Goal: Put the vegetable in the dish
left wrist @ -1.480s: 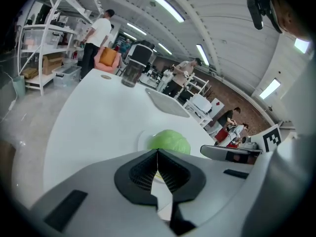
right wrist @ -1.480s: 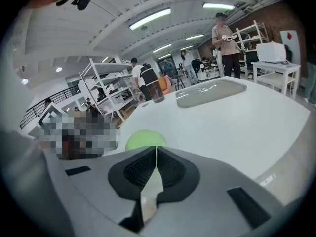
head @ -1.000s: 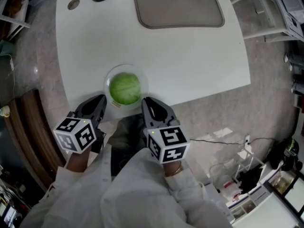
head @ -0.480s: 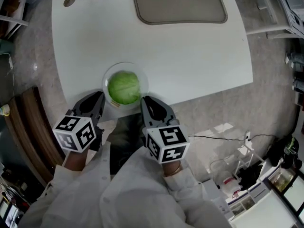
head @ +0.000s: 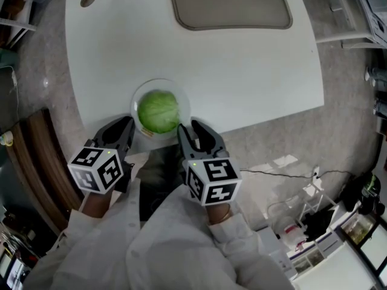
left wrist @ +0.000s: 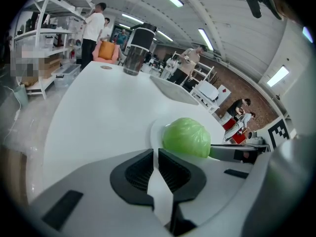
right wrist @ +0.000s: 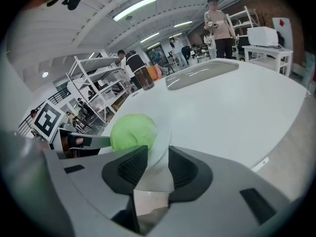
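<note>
While lettuce head (head: 158, 112) sits in white dish (head: 158, 84) at near edge of table (head: 242, 65), your right gripper (head: 192, 128) jaws have just been opening: now wide apart, gripping nothing, dish rim just ahead. Your left gripper (head: 125, 124): jaws together, empty, just beside dish.

No words, brand names or numbers can be read anywhere in these views. The only printed marks are black-and-white square code patterns, with no letters in them, on the faces of the left marker cube (head: 97, 169) and the right marker cube (head: 211, 182). Far in the background of the right gripper view, a red diamond sign (right wrist: 282, 22) stands on a white panel (right wrist: 276, 33).
</note>
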Available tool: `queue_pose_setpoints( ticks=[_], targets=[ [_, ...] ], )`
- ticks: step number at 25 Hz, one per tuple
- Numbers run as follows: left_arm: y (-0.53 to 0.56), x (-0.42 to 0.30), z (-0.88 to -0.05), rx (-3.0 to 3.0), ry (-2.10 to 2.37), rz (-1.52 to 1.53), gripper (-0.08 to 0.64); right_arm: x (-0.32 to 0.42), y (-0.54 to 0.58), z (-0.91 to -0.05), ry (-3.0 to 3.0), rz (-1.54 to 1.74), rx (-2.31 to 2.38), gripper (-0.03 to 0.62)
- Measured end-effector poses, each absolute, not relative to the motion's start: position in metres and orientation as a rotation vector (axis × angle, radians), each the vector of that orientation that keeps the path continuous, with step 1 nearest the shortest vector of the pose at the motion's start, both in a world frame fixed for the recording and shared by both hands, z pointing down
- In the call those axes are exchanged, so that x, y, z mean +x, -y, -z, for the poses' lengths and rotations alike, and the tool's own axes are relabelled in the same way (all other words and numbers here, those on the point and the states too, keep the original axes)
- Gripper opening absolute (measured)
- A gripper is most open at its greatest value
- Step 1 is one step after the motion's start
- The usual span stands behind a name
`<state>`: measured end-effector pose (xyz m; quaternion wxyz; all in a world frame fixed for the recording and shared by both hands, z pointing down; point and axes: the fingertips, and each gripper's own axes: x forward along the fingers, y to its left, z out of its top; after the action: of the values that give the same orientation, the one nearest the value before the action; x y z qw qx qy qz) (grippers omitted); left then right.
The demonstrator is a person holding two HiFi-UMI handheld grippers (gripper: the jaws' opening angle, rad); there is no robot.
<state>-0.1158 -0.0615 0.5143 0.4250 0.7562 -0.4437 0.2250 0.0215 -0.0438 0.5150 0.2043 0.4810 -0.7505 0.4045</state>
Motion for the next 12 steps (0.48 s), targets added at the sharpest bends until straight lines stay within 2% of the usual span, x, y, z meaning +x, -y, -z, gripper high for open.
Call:
queue_pose_setpoints(
  ticks=[12],
  targets=[
    [0.0599,-0.1091,-0.5169,1.859,1.049,-0.555,0.106,0.0213,0.0450,-0.5211,2.071,-1.158,1.325,0.126]
  ],
)
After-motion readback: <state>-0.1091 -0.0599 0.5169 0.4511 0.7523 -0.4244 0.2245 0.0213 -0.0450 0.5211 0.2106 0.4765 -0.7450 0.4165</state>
